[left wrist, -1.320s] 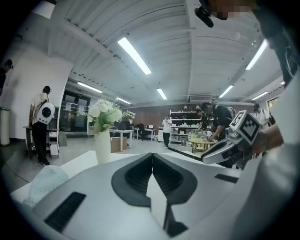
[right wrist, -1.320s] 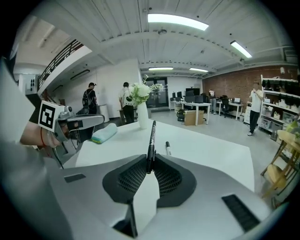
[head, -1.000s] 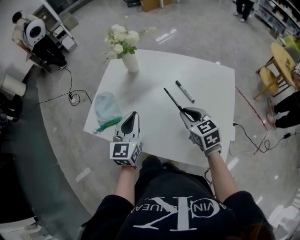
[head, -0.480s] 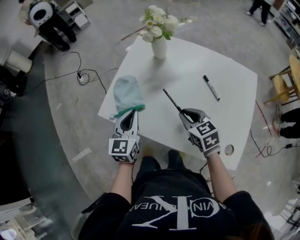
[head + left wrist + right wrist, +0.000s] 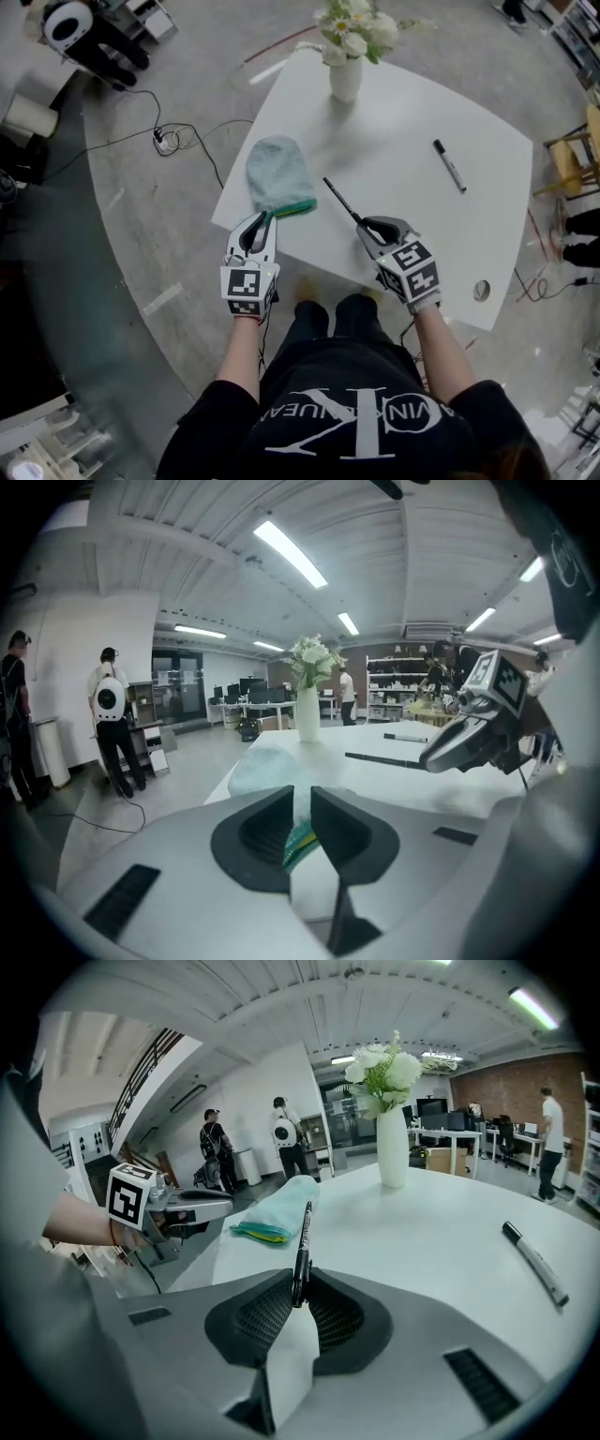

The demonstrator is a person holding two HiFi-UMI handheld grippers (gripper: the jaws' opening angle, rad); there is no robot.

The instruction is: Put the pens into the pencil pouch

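The right claw (image 5: pixel 364 225) sits just right of centre in the lower half of the head view. It is pinching a thin black pen (image 5: pixel 342 201) by its near end. The pen slants up and to the left out of the jaws, over the white table (image 5: pixel 412 216). In the right gripper view both pads press on the pen, and its free end points toward the pouch.

The left claw (image 5: pixel 262 219) is at the left of centre, its tips at the table's near left edge. Its jaws have just been opening and now stand slightly spread. In the left gripper view the green edge of the pouch shows in the narrow gap between them.

The pouch (image 5: pixel 277 173) is pale blue-green and lies flat near the table's left edge, just above the left claw in the head view. Its rounded end points to the top of the frame and its green zip edge to the bottom. It holds no pen that can be seen.

A second pen (image 5: pixel 449 165), black with a pale barrel, lies alone on the upper right part of the table, well apart from the pouch and both claws. A white vase of white flowers (image 5: pixel 345 77) stands at the table's far edge, top centre.
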